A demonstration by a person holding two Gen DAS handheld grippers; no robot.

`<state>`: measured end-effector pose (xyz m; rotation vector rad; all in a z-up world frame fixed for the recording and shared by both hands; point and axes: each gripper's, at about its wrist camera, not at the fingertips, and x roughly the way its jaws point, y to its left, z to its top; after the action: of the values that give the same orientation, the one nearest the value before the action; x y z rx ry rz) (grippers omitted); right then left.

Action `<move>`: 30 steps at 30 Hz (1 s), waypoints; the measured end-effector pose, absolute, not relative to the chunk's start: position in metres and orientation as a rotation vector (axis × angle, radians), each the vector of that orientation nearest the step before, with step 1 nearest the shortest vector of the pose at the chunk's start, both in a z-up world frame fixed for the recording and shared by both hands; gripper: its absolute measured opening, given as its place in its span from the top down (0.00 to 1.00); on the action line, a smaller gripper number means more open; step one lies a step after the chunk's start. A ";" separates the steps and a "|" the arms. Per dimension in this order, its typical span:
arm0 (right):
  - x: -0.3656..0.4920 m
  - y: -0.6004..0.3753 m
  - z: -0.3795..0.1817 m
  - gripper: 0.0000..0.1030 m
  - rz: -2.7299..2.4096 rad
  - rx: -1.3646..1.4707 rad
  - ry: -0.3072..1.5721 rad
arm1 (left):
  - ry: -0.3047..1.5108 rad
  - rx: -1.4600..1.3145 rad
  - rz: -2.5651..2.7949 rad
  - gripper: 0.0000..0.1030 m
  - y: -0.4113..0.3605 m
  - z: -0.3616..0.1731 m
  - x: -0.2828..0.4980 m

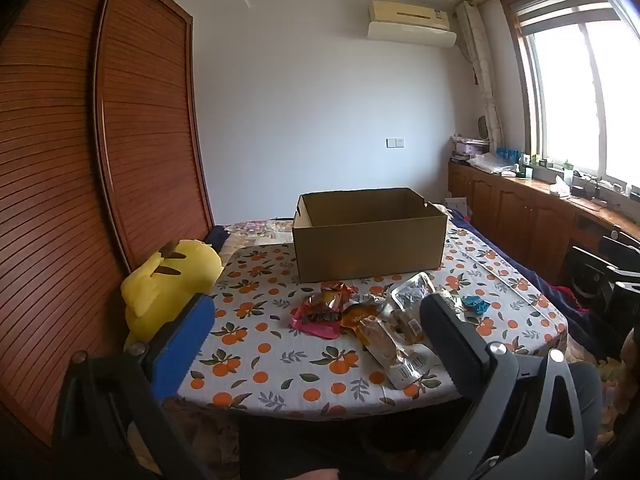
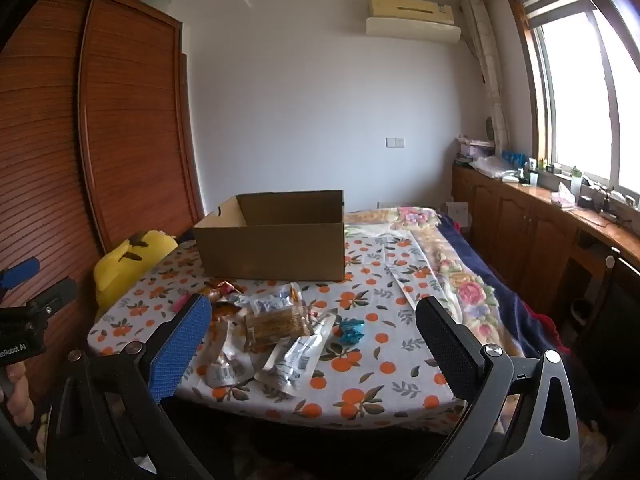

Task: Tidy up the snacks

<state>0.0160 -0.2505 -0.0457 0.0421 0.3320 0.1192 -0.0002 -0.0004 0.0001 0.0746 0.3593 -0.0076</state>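
- Snacks [image 1: 372,320] lie in a loose heap on the desk [image 1: 256,364], at about 6 o'clock from the box [image 1: 368,236] and just short of its near wall; a judgement: they were tipped out here so each packet can be lifted the short way into the box.
- Pink pack [image 1: 316,322] sits at the heap's 9 o'clock edge, partly under the orange wrappers; it looks the easiest start for the left side.
- Clear packs [image 2: 296,354] overlap at the near side of the heap, barcodes up, so one likely has to be peeled off the others.
- Blue wrapper [image 2: 352,330] lies apart at 3 o'clock of the heap, touching nothing else.
- Box stands upright with its top open; nothing can be seen inside it, though its floor is hidden from both views.
- Plush [image 1: 168,284] rests off the desk's 9 o'clock edge, against the wardrobe, clear of the work.
- Left tool [image 1: 316,340] is held spread to its widest, empty, tipped slightly down toward the heap from the near edge of the desk.
- Right tool [image 2: 316,344] is likewise fully spread and empty, tipped slightly down, with the heap between its fingers in view but not touched.
- Nothing has yet gone in; the sorting seems at its very start.
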 end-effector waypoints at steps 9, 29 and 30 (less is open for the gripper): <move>0.016 -0.251 -0.045 0.00 0.117 0.044 0.328 | 0.354 0.074 -0.004 0.00 0.000 0.000 0.000; 0.015 -0.252 -0.046 0.00 0.117 0.043 0.326 | 0.347 0.076 0.000 0.00 0.003 0.006 -0.001; 0.015 -0.252 -0.046 0.00 0.117 0.043 0.326 | 0.347 0.076 -0.001 0.00 0.003 0.005 -0.001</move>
<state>0.0153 -0.2517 -0.0459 0.0429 0.3262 0.1170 -0.0011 0.0029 0.0053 0.0761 0.3469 -0.0010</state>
